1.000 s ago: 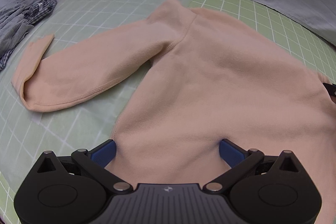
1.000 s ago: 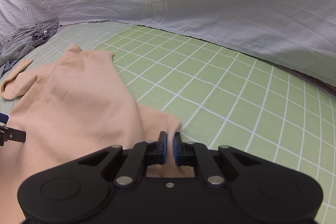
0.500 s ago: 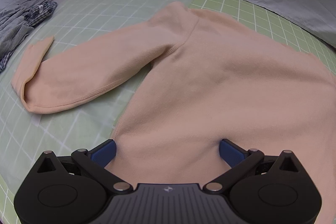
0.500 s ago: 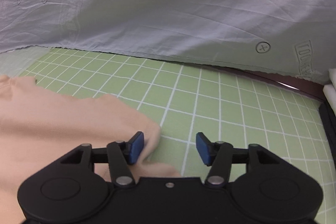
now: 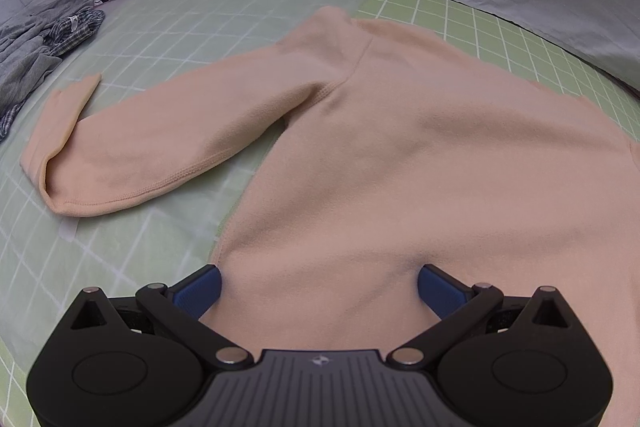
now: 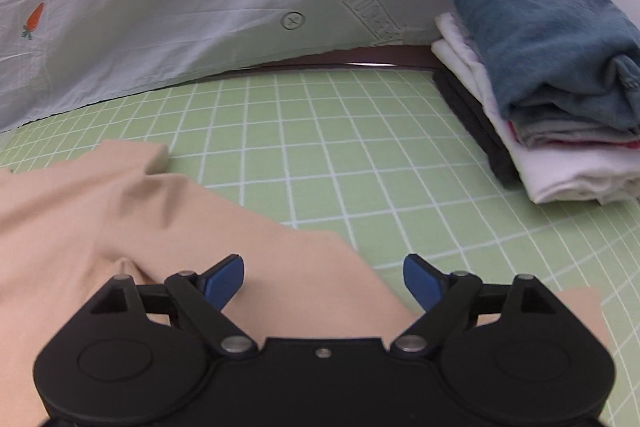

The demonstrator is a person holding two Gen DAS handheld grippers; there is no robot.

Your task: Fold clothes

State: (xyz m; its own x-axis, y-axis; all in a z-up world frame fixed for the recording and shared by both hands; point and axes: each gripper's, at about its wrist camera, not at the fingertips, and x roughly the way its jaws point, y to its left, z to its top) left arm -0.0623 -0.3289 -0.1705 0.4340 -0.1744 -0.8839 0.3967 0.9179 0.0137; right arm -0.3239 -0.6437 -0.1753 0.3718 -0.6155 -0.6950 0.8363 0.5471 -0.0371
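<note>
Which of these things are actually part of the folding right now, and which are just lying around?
In use:
- peach fleece long-sleeved top
- left gripper
- right gripper, jaws opening

Lying about:
- stack of folded clothes
- crumpled grey and checked clothes
- green grid mat

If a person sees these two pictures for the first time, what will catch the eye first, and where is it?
The peach sweater spread flat on the green grid mat fills the middle, one sleeve stretched out to the left. At the right edge of the right wrist view stands a stack of folded clothes with a blue piece on top. A grey crumpled heap lies at the far left.
</note>
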